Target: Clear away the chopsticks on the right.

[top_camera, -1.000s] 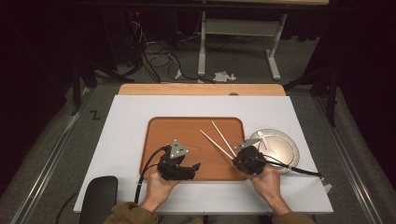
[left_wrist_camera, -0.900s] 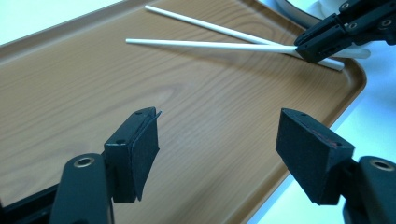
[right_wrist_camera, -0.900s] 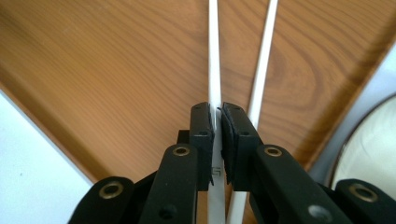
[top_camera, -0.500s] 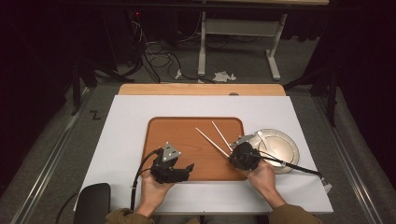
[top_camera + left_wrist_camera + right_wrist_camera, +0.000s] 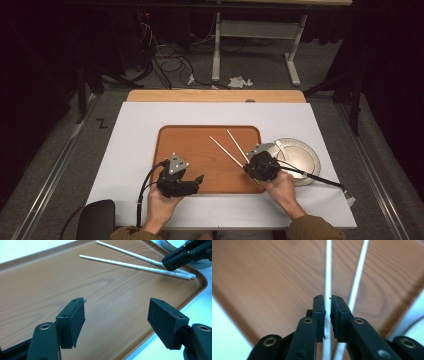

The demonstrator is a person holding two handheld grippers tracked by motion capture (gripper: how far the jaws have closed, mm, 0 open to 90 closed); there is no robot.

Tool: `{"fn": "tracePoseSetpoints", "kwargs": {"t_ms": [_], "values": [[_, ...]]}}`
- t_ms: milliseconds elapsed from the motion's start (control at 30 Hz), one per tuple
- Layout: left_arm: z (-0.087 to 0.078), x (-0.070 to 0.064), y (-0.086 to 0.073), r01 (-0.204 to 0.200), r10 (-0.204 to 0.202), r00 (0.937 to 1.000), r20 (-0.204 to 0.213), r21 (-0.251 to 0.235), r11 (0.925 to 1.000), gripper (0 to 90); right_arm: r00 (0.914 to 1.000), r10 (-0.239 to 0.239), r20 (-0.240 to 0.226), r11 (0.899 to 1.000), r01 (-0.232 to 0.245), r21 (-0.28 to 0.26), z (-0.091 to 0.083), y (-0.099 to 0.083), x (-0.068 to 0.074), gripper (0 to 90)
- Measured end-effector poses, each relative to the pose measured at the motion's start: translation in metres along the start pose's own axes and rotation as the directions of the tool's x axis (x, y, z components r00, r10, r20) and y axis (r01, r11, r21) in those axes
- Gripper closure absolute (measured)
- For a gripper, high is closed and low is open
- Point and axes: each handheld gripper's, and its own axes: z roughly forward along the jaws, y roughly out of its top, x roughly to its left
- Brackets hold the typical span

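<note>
Lying on the brown tray (image 5: pixel 200 150), at its 3 o'clock side, are two white chopsticks (image 5: pixel 227 151). The right gripper (image 5: pixel 327 307) has its jaws closed on the near end of one stick (image 5: pixel 328 270); the other stick (image 5: pixel 358 280) lies just beside it. This looks like the picking-up step. Next it should lift gently, maybe toward the plate (image 5: pixel 305 155) at 3 o'clock. The left gripper (image 5: pixel 116 320) waits open over the tray. Everything sits on the white counter (image 5: pixel 135 130).
</note>
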Motion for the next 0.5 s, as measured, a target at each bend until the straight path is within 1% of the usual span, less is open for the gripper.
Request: {"fn": "tracePoseSetpoints", "kwargs": {"t_ms": [33, 67, 133, 267, 333, 367, 500], "values": [[0.000, 0.000, 0.000, 0.001, -0.001, 1.0000, -0.001, 0.000, 1.0000, 30.2, 0.9997, 0.001, -0.025, 1.000, -0.001, -0.004, 0.002, 0.000, 0.001, 84.9], [-0.001, 0.000, -0.001, 0.001, -0.001, 1.0000, -0.003, 0.001, 1.0000, 30.2, 0.9994, 0.003, -0.034, 1.000, -0.003, 0.004, 0.004, 0.000, 0.002, 85.0], [-0.001, 0.000, -0.001, 0.004, -0.004, 1.0000, -0.006, -0.001, 1.0000, 30.2, 0.9987, -0.018, -0.047, 1.000, 0.019, 0.014, 0.008, 0.001, 0.002, 84.9], [-0.003, 0.001, -0.003, 0.010, -0.010, 0.9998, -0.016, 0.000, 0.9999, 30.2, 0.9987, -0.027, -0.044, 0.999, 0.029, 0.032, 0.017, 0.002, 0.004, 84.8], [-0.005, 0.002, -0.004, 0.013, -0.013, 0.9997, -0.021, -0.001, 0.9999, 30.1, 0.9988, -0.040, -0.026, 0.998, 0.042, 0.043, 0.020, 0.003, 0.003, 84.9], [-0.005, 0.002, -0.004, 0.016, -0.016, 0.9996, -0.023, -0.001, 0.9999, 30.1, 0.9992, -0.032, -0.023, 0.998, 0.033, 0.045, 0.020, 0.004, 0.002, 84.9], [-0.008, 0.003, -0.007, 0.026, -0.026, 0.9991, -0.032, -0.004, 0.9996, 30.1, 0.9996, -0.029, -0.002, 0.998, 0.029, 0.055, 0.021, 0.006, -0.003, 85.0]]}}
